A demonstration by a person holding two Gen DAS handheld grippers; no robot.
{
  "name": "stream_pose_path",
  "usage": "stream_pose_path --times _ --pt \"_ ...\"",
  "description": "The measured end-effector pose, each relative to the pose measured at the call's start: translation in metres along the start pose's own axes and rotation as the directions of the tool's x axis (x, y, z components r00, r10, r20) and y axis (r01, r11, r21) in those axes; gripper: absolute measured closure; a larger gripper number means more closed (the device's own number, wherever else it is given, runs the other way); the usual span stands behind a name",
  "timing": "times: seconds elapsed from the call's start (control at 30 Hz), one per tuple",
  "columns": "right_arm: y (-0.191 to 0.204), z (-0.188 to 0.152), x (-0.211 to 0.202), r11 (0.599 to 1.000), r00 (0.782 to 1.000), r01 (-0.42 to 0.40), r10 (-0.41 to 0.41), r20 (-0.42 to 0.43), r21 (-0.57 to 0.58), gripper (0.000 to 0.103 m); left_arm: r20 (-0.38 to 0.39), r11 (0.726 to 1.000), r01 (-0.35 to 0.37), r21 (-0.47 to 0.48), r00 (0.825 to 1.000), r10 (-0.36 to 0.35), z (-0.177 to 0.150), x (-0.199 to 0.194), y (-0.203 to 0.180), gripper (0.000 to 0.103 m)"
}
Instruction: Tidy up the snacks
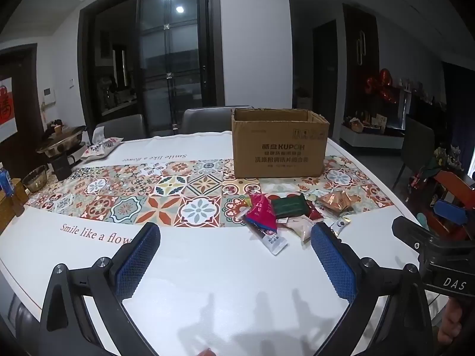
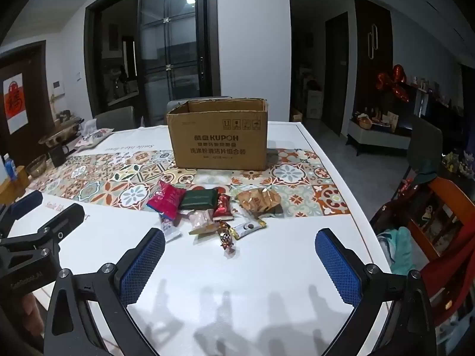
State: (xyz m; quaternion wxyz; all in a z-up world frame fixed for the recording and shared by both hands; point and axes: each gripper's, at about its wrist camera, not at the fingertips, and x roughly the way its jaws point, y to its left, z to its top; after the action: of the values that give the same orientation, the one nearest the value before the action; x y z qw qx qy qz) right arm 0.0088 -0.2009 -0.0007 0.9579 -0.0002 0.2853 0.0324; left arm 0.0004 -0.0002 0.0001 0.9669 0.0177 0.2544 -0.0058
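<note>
An open cardboard box [image 1: 279, 145] [image 2: 218, 136] stands on the patterned runner at the far side of the white table [image 1: 207, 267]. In front of it lies a loose pile of snack packets: a pink-red bag [image 2: 166, 200] [image 1: 262, 212], a dark green pack [image 2: 198, 199] [image 1: 289, 206], a red wrapped sweet [image 2: 222, 206], a gold crinkled bag [image 2: 259, 200] [image 1: 337, 200] and several small sachets [image 2: 248, 227]. My left gripper [image 1: 234, 237] hovers open to the left of the pile, empty. My right gripper [image 2: 240, 244] is open just short of the pile, empty.
A metal pot [image 1: 61, 144], a floral cushion [image 1: 101, 146], a dark mug and a glass bowl [image 1: 35, 178] crowd the table's far left end. Grey chairs [image 1: 204, 118] stand behind the table. An orange chair [image 2: 445, 207] with clothes sits at the right.
</note>
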Motion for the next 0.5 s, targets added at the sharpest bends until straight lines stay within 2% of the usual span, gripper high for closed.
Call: stream_pose_path --times 0.5 --pt "0.001 0.001 0.001 1.0 1.0 -0.014 0.013 0.006 0.014 0.001 0.045 1.0 -0.012 0.01 0.999 0.011 0.003 -0.01 -0.001 0.0"
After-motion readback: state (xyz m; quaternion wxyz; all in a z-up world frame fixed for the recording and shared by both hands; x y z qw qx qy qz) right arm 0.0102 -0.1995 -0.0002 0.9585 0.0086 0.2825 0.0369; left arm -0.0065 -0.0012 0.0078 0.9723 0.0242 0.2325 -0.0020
